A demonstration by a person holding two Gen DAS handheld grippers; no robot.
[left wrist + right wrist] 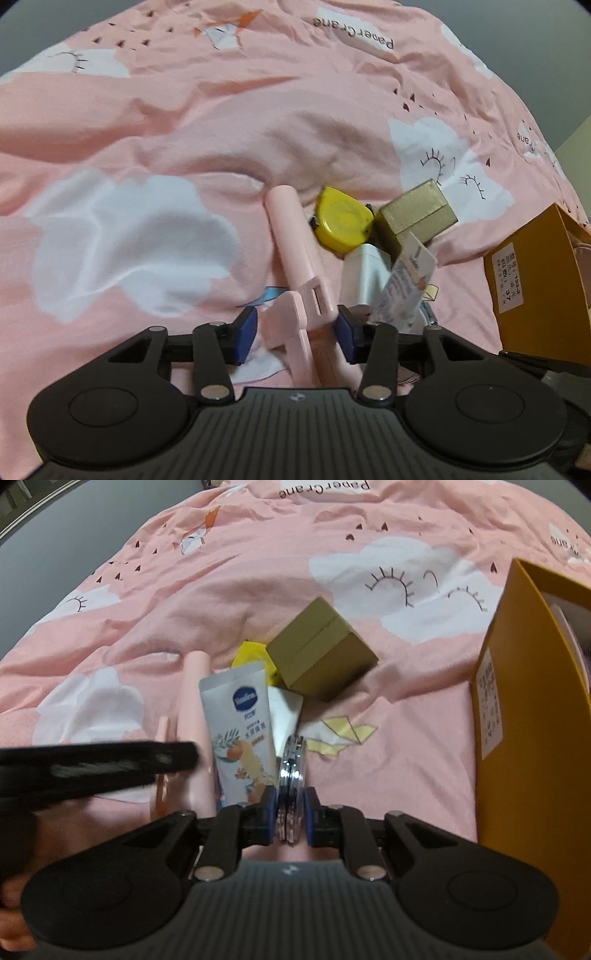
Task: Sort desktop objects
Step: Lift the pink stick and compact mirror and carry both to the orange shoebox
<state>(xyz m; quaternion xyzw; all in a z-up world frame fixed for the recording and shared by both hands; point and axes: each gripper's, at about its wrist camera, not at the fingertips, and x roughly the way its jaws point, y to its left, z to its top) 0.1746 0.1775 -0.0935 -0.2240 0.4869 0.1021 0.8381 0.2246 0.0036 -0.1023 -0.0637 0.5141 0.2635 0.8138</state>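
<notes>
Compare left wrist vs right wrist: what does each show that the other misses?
Left wrist only: the yellow tape measure's full face, and the left gripper with its jaws either side of the pink selfie stick.

Right wrist only: the lotion tube's printed front, and the right gripper shut on a round silver compact.

Both: gold box, orange box, pink bedsheet.
</notes>
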